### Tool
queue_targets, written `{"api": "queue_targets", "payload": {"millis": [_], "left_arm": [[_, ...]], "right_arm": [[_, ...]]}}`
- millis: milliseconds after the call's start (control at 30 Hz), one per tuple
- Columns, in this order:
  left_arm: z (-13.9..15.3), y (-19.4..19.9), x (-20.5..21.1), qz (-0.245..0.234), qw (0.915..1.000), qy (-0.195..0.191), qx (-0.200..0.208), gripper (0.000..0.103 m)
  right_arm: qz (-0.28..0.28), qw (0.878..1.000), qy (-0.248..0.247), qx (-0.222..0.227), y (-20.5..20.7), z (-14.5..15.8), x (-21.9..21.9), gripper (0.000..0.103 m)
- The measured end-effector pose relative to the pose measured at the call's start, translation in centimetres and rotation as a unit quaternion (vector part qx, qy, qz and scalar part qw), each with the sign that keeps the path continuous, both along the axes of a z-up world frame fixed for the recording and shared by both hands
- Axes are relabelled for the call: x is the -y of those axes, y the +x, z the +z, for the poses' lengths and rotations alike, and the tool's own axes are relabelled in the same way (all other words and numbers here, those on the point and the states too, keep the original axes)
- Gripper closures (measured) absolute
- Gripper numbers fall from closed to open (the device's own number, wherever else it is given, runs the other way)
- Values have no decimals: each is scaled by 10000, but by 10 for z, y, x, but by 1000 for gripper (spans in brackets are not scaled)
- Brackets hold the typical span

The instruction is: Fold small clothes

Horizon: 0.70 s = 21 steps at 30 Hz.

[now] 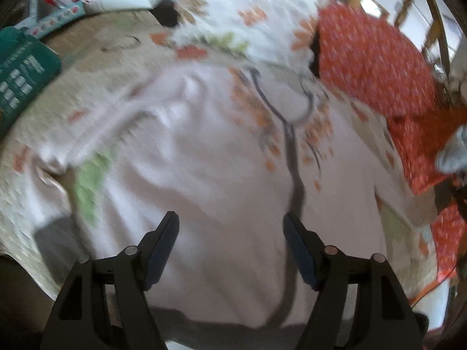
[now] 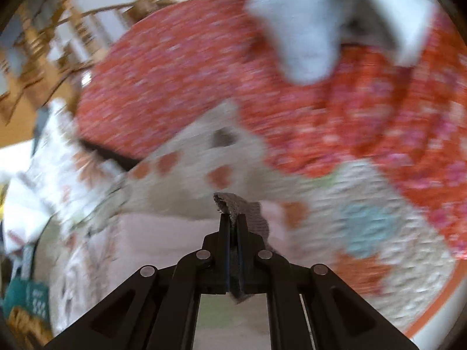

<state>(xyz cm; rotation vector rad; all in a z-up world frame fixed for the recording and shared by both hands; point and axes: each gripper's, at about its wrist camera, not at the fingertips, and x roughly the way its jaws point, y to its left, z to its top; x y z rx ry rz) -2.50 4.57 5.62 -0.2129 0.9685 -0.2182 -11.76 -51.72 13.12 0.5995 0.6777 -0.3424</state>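
A small pale pink garment with a grey-trimmed edge and an orange flower print lies spread on a quilted floral bedspread. My left gripper hovers open just above its lower middle, holding nothing. My right gripper is shut on the garment's grey ribbed trim, which sticks up between the fingers. The pink cloth trails to the left below it. Both views are motion-blurred.
A red patterned cloth lies beyond the garment. A pale grey item lies on it. A teal package sits at the left. Wooden chair rails stand behind. White patterned fabric lies at the top.
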Motion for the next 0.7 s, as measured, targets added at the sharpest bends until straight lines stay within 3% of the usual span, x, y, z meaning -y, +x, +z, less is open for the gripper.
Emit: {"api": "queue_targets", "payload": {"millis": [167,300,333,433,500,700], "left_arm": [[26,22,-41,437,9980,196,423,26],[23,26,-73,1005,9909,496,751,25],[18,30,-80,1121,9904,543,606,24],[11,34,-101,1244,9914,101,402,24],[9,34,-112,1409,9895,73,331,24],[3,37,-144,1789,9835,-202,155,24]], "right_arm": [[1036,9945,157,26,78,3,-101,100],[1790,9836,219,-105,143,-6,-190,100],[1918,9811,225,-134,154,-9,-205,100],[2413,9701,160,-229,193,-15,-267,100],[2707,9621,123,-311,220,-24,-311,100],[3145,9473,16,-607,270,-56,-395,100]]}}
